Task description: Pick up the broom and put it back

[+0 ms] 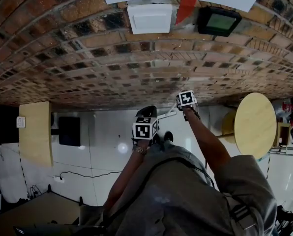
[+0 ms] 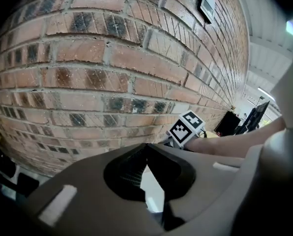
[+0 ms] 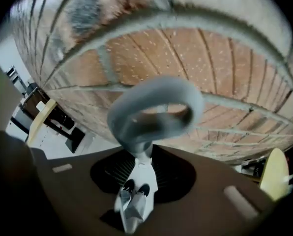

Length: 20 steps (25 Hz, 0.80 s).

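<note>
In the right gripper view, the broom's grey handle ends in a loop just past the jaw tips, in front of the brick wall. My right gripper is shut on the neck below the loop. Beneath it the white floor and the person's dark shoes show through the gap. In the head view the right gripper is held out by the wall's foot. The left gripper sits a little nearer and to its left. The left gripper has its tips together with nothing visible between them. The broom's head is out of sight.
A brick wall fills the far side, bearing a white box and a dark screen. A round wooden table stands at the right. At the left are a wooden board, a black box and a floor cable.
</note>
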Each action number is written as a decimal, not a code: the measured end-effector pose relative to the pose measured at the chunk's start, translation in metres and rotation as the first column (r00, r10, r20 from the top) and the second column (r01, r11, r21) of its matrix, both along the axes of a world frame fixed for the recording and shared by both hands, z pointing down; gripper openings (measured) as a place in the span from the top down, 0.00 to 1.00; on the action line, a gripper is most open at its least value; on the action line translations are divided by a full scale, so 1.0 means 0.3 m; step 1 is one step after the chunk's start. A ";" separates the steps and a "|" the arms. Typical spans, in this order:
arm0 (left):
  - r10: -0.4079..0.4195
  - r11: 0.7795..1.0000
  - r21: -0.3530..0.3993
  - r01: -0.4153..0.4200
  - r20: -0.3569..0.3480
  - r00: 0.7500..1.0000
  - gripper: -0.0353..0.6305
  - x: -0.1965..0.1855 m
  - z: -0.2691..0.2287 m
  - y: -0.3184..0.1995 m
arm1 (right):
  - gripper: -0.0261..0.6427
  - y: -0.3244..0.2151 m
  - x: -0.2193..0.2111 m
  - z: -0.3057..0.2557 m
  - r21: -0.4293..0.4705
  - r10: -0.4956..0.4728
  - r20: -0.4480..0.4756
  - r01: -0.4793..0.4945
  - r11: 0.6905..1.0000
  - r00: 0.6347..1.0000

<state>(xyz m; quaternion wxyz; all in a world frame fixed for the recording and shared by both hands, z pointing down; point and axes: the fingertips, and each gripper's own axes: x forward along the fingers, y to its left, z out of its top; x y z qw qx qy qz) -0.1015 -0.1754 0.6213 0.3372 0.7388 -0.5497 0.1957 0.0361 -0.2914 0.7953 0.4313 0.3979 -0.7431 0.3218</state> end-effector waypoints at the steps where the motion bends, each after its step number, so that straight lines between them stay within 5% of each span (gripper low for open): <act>1: 0.010 1.000 0.008 -0.010 0.003 1.000 0.98 0.012 -0.006 -0.014 | 0.82 0.044 0.011 -0.027 0.001 -0.008 -0.003 0.008 1.000 1.000; 10: 0.040 0.995 0.093 -0.045 0.056 0.998 0.98 0.112 -0.078 -0.167 | 0.81 0.206 0.013 -0.454 0.143 -0.032 0.082 0.020 0.990 0.996; 20: 0.049 0.999 0.011 -0.049 0.010 0.999 0.99 0.193 -0.063 -0.212 | 0.81 0.212 -0.050 -0.613 0.163 -0.063 0.198 0.031 0.986 0.978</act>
